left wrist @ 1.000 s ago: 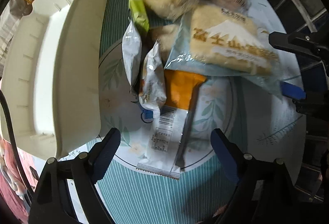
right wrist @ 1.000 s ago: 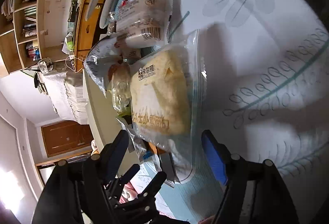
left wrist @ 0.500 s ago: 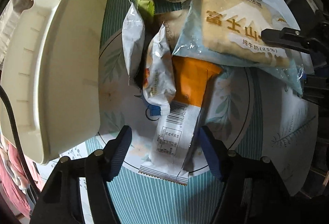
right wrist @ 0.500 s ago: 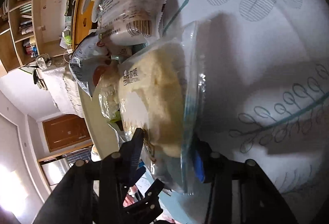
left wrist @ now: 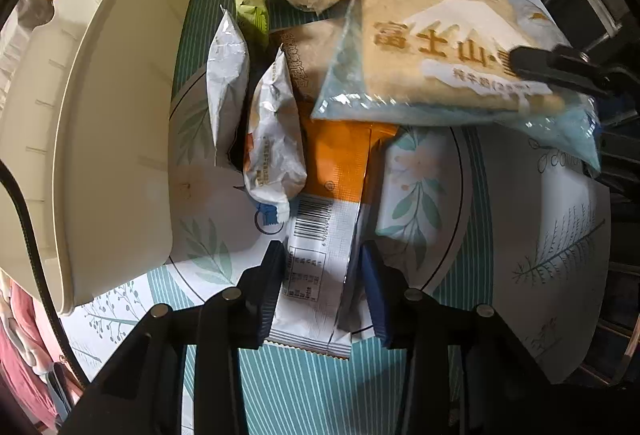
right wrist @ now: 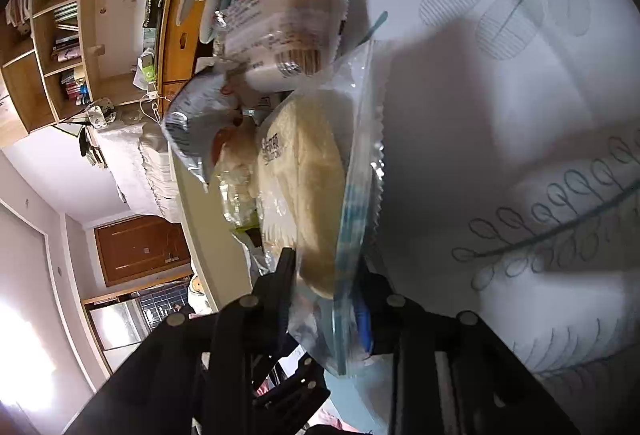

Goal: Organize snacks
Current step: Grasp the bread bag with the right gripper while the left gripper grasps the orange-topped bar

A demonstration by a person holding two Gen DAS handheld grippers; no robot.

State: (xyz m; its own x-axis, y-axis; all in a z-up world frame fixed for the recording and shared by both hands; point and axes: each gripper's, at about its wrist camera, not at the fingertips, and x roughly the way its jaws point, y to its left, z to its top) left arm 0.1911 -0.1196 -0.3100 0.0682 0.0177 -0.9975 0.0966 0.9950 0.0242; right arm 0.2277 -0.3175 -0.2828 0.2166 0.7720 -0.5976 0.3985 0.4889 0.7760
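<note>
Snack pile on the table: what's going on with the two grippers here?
Someone is sorting packaged snacks beside a white bin. The left gripper has its fingers on either side of the orange and white packet, which lies flat on the tablecloth. The right gripper is clamped on the large bread bag, whose front edge overlaps that packet.

The bread bag point(left wrist: 448, 63) reads "富士山" in gold characters.

Left tool point(left wrist: 322, 275) astride orange-white packet point(left wrist: 328, 219)
</note>
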